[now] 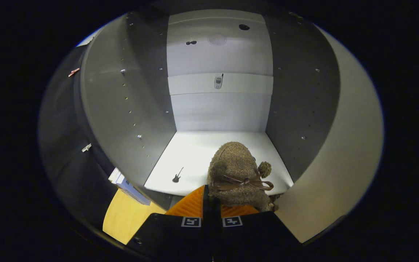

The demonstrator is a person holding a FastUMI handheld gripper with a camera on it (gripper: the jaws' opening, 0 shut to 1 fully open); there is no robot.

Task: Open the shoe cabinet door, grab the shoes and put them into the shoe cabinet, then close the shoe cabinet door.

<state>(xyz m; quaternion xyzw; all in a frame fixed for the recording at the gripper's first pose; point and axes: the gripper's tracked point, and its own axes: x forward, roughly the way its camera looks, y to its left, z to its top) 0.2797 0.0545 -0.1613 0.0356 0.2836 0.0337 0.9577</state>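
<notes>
Your gripper (212, 203) is pinched tight on the heel of the fuzzy shoe (236, 173).

The shoe's toe points into the open shoe cabinet (220, 109), sole over the front of the cabinet's white shelf (195, 149). Release here and it may tip off the shelf's front lip; push deeper, watching the right wall.

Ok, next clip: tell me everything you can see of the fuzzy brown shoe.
The shoe is a brown slipper-style shoe of curly, fleece-like material, with a thin brown ribbon bow across its top and a small pompom at one side. It stands on the front edge of the white cabinet shelf, toe pointing into the cabinet, heel toward the gripper. The fingers are closed together at its heel end, apparently pinching the rim; the contact itself is hard to make out. Its sole is hidden.
</notes>
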